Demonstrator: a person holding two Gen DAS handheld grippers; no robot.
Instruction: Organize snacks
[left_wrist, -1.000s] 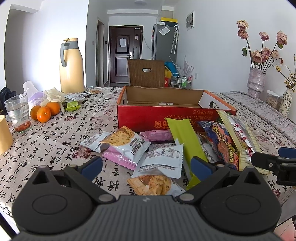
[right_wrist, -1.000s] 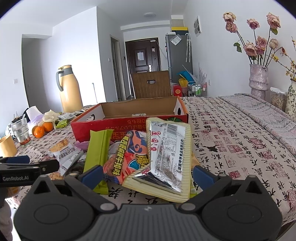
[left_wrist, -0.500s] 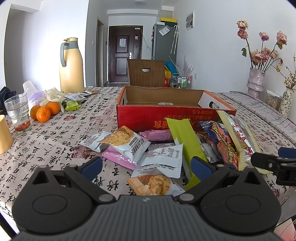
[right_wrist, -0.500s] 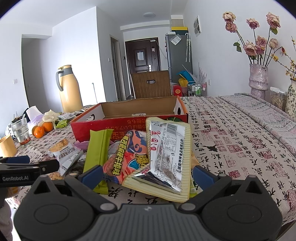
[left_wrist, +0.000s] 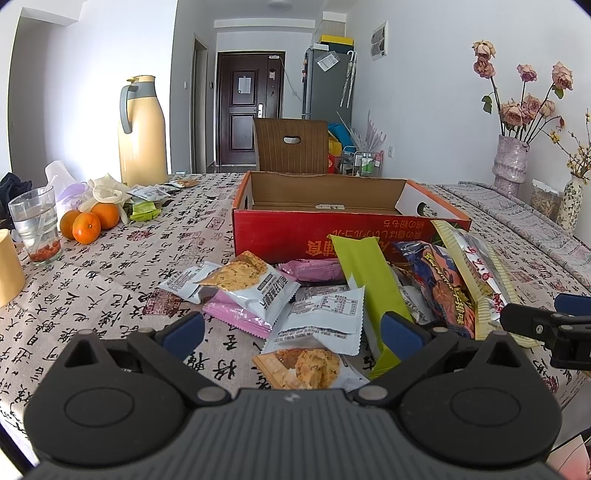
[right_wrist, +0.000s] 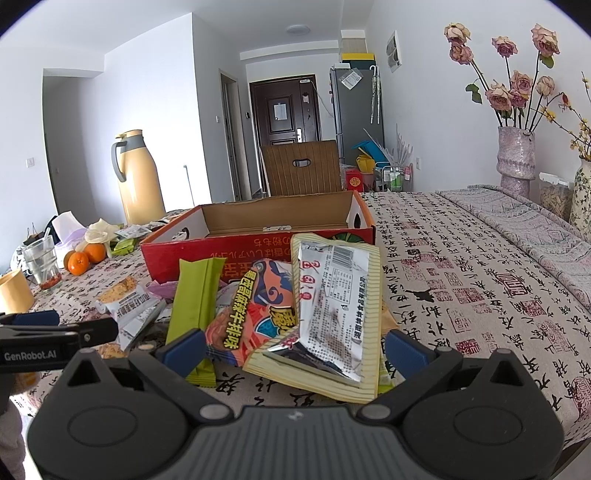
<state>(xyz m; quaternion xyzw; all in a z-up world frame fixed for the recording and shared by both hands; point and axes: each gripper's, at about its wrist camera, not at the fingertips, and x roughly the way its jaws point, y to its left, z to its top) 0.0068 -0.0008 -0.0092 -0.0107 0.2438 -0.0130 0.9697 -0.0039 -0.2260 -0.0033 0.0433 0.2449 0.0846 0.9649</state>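
Both tongs hover low over the near edge of the desk (left_wrist: 110, 258), each spread wide with nothing between its blue tips. Straight ahead of the left tongs (left_wrist: 291, 334) lies a white packet with a printed label (left_wrist: 325, 317), and just under them a packet picturing a golden biscuit (left_wrist: 306, 365); a white biscuit packet (left_wrist: 255, 284) rests on a pink wrapper (left_wrist: 236, 314) a little ahead and to their left. A long green wrapper (left_wrist: 369, 280) slants from near their right tip toward the red cardboard box (left_wrist: 314, 236), which stands open beyond the heap of snacks, touching its far side. To the far left of these tongs sit oranges (left_wrist: 88, 225), a glass (left_wrist: 35, 225) and a yellow thermos jug (left_wrist: 142, 133). The right tongs (right_wrist: 293, 350) face a silver packet (right_wrist: 332, 302) lying on a yellow striped bag (right_wrist: 371, 332), both reaching in between their tips; a red and blue bag with yellow lettering (right_wrist: 255, 310) lies just to the left of those, with the green wrapper (right_wrist: 194, 299) further left, close to the left tip. The box (right_wrist: 221, 251) is directly ahead, behind the pile. Far to their right stands a vase of dried roses (right_wrist: 515, 155).
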